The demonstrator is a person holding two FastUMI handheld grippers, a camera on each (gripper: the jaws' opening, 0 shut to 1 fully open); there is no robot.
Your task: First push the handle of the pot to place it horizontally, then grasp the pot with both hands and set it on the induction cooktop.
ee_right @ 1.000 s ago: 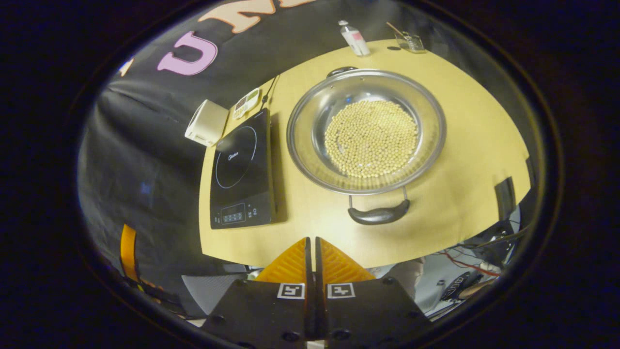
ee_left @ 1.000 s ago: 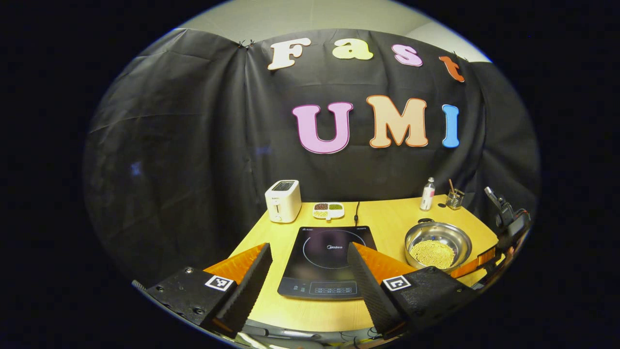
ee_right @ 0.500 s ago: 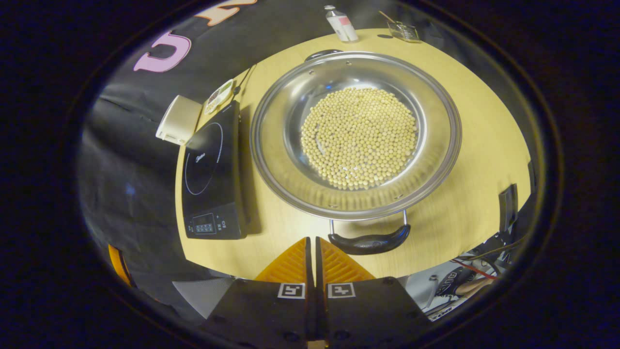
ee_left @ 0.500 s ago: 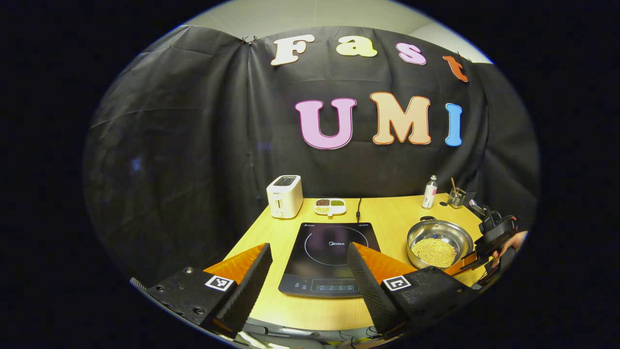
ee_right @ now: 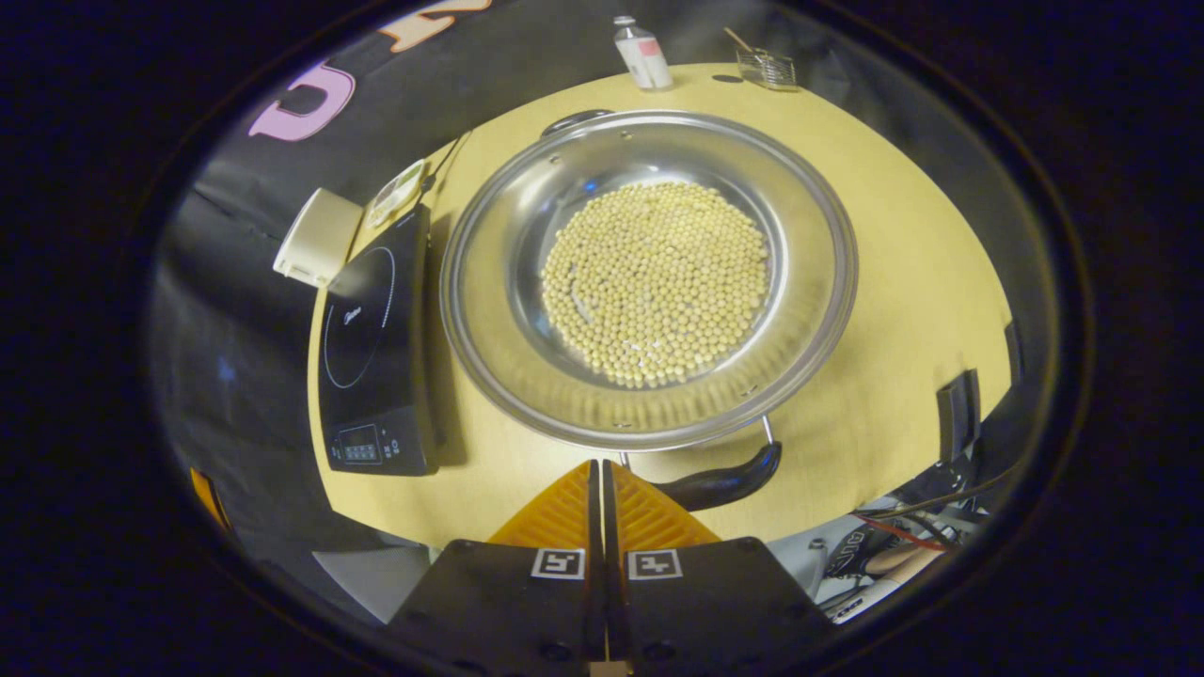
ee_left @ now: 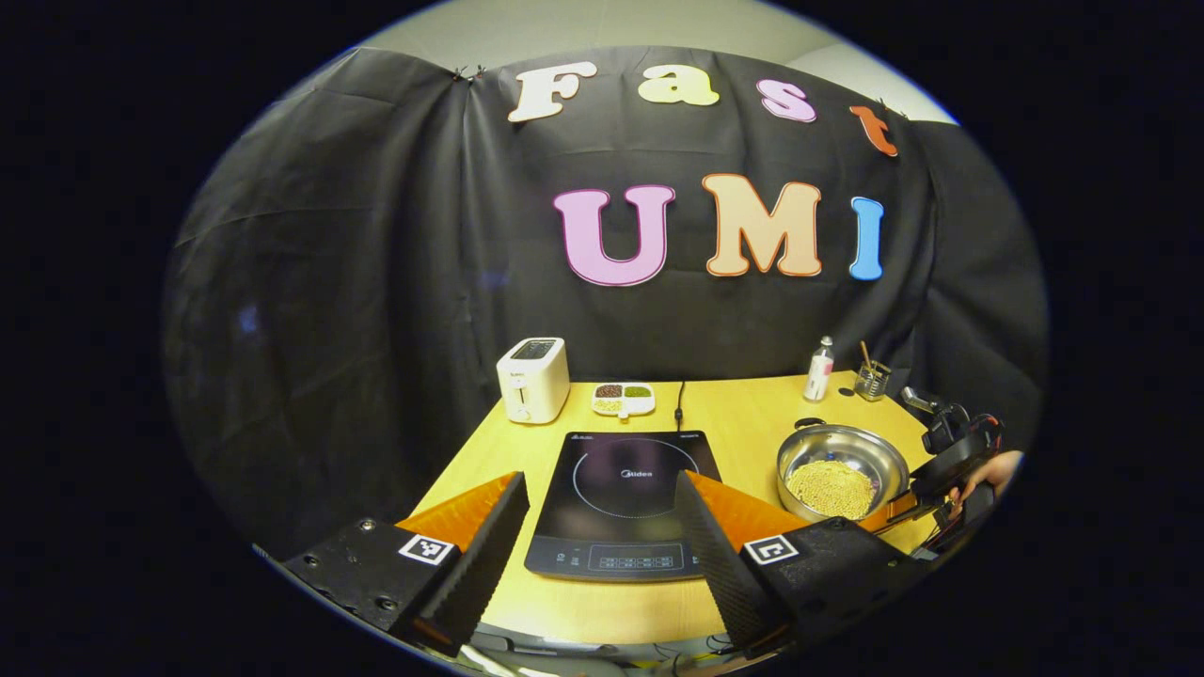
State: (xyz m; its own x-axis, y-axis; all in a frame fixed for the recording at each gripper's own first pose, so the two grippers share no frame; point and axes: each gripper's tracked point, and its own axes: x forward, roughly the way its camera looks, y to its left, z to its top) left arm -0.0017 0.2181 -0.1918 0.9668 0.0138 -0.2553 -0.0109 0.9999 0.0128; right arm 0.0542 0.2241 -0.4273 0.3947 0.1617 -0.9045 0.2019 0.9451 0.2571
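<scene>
Closing in, the right hand-held gripper (ee_right: 599, 489), fingers together and empty, has reached the steel pot's (ee_right: 649, 282) near handle (ee_right: 720, 481); left hand-held gripper (ee_left: 602, 527) waits wide open; pot sits on the bench (ee_right: 903, 244) beside the induction cooktop (ee_right: 372, 357).

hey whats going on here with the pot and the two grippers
A person holds a two-finger gripper in each hand at a yellow wooden table. The right gripper, fingers closed together, is right at the near black handle of a shiny steel pot of pale yellow beans, apparently to push it. The left gripper hangs open in front of the black induction cooktop, holding nothing. The pot stands on the table beside the cooktop, not yet on it.
</scene>
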